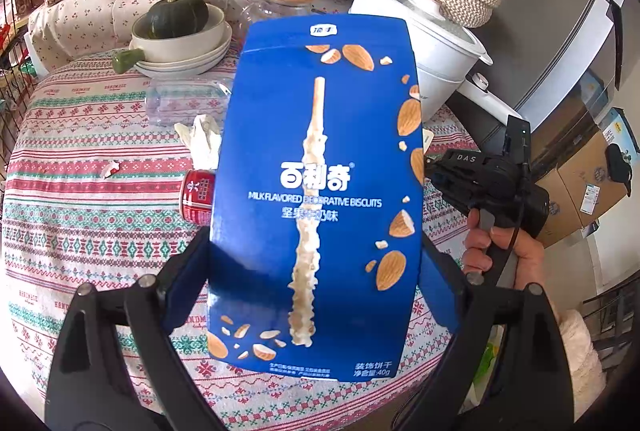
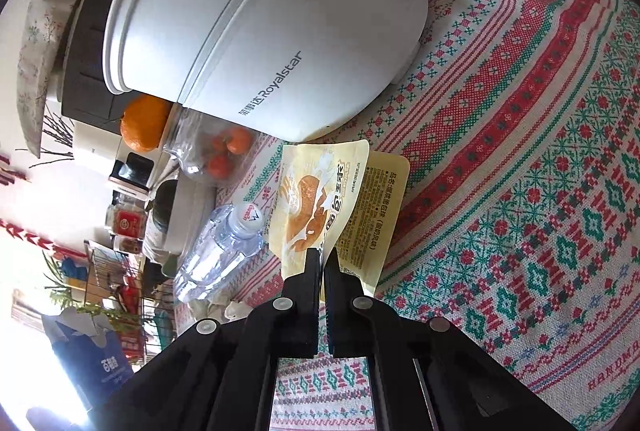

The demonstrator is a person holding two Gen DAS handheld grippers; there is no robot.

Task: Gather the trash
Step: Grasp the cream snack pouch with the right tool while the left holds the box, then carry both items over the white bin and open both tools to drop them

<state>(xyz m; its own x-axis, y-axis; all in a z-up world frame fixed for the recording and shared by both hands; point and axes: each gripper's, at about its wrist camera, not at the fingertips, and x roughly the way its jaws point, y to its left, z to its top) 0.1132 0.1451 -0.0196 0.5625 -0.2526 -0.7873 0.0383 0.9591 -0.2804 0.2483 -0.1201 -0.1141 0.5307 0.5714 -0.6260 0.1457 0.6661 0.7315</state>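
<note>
1. Cross-stitch cloth in red, green and white covers the table [image 1: 80, 159], which carries everything, trash and kitchenware alike.
2. The white cooker [image 2: 256, 19] stands near the table's far right edge; the yellow wrapper [image 2: 320, 199] lies just in front of it, so a hasty lift could knock the pot.
3. The blue biscuit box [image 1: 316, 191] is held upright above the table's near edge, the left gripper [image 1: 316, 295] clamped on its lower sides. It is light and tall, so it may twist out if the squeeze eases.
4. A clear bottle [image 2: 220, 251] lies just beside the wrapper, toward the table's middle.
5. The right gripper [image 2: 322, 259] is pinched fully together on the wrapper's near edge. That thin film could slip free or tear.
</note>
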